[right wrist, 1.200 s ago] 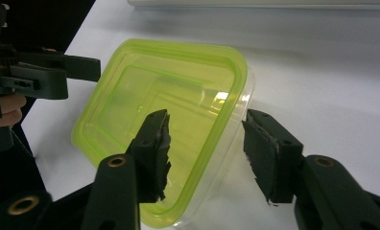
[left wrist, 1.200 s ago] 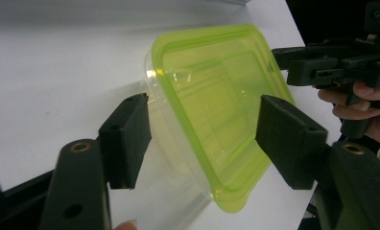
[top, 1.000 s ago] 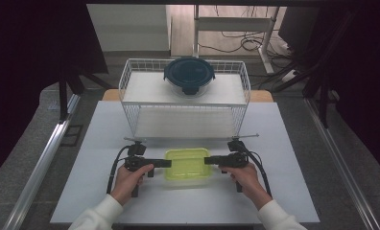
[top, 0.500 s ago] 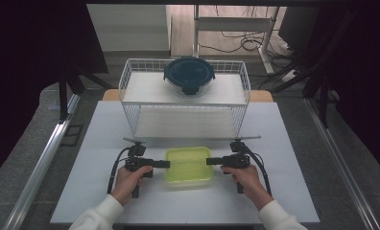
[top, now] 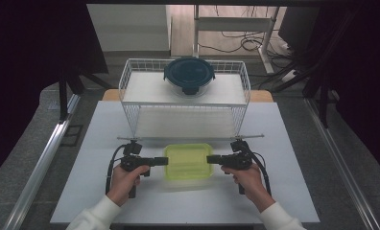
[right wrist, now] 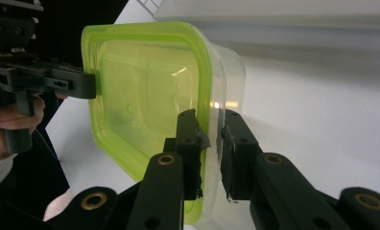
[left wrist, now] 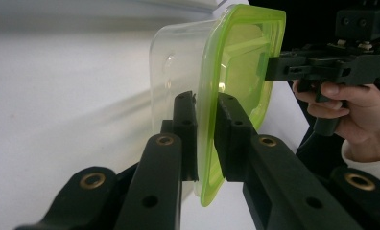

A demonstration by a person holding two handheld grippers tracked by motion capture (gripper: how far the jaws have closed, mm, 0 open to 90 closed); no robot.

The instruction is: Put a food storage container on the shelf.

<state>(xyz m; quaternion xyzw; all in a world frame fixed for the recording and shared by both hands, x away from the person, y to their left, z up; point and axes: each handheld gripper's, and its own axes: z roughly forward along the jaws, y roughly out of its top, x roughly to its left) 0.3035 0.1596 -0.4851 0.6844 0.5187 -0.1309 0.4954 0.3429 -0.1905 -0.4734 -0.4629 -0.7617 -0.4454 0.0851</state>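
A clear plastic container with a yellow-green lid [top: 188, 160] hangs just above the white table [top: 97, 201], held from both sides. My left gripper [top: 166, 161] pinches the lid's left rim. In the left gripper view its jaws [left wrist: 206, 108] have just been closing and press on the lid edge [left wrist: 241, 57], with the right gripper [left wrist: 274, 67] across from it. My right gripper [top: 208, 159] grips the opposite rim. Its jaws [right wrist: 209, 122] have also just been closing on the container [right wrist: 145, 105], and the left gripper [right wrist: 89, 86] holds the far edge.
A white wire rack [top: 185, 103] stands at the back of the table, close behind the container. A dark blue lidded round bowl [top: 189, 74] sits on its top shelf. Bare table lies left, right and in front of the hands.
Both grippers and the container between them have come up a little from the table. The rack and the bowl have not moved.
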